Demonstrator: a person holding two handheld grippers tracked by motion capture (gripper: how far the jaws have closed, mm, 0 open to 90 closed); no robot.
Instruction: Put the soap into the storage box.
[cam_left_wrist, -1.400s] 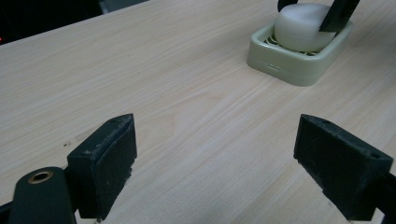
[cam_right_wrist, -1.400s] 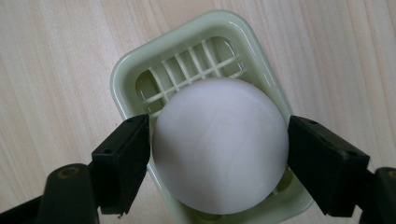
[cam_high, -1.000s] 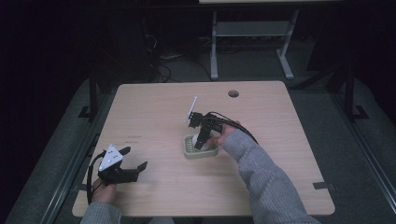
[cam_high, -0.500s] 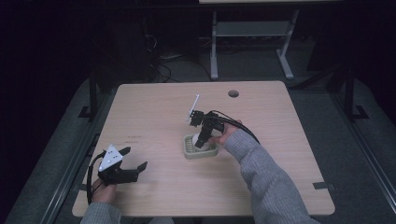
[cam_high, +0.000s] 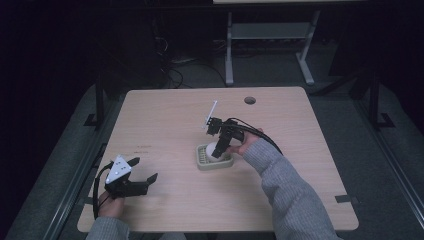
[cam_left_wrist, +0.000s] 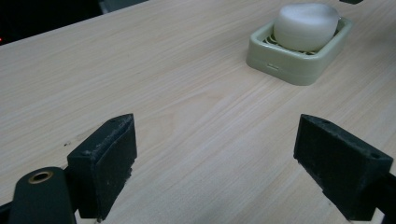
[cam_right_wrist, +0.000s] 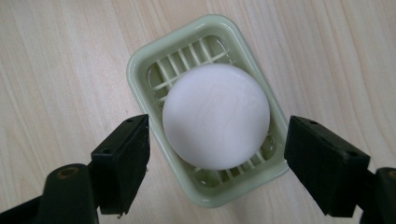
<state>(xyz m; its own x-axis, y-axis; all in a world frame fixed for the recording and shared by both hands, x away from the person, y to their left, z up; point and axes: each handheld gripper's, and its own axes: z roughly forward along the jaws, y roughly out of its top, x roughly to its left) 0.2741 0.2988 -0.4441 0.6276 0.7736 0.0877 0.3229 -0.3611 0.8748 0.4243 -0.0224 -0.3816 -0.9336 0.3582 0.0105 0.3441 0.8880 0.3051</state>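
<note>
Right gripper (cam_right_wrist: 217, 163): black fingers (cam_right_wrist: 122, 163) spread wide, gripping nothing. Seen along the gripper, they stand on either side of the round white bar of soap (cam_right_wrist: 216, 115), clear of it on both sides. The camera looks nearly straight down on the soap.

Soap lies in the pale green rectangular plastic soap dish (cam_right_wrist: 140, 58), on its slatted grid, covering most of the slats. In the high view the soap (cam_high: 215, 149) and the dish (cam_high: 205, 164) sit near the middle of the light wood-grain bench (cam_high: 165, 120), with the right gripper (cam_high: 220, 147) poised directly over them, held by a hand in a grey knit sleeve (cam_high: 287, 195). A white plate stands up from the back of this gripper.

Left gripper (cam_left_wrist: 215, 154): fingers (cam_left_wrist: 105, 161) likewise spread wide, nothing between them, low over bare bench surface (cam_left_wrist: 163, 74). Its view shows the dish (cam_left_wrist: 299, 63) with the soap (cam_left_wrist: 306, 25) farther off, upper right. In the high view the left gripper (cam_high: 142, 172) is near the front left corner of the bench, well apart from the dish, grey three-cornered plate on top.

Round cable hole (cam_high: 249, 100) near the far edge of the bench.
</note>
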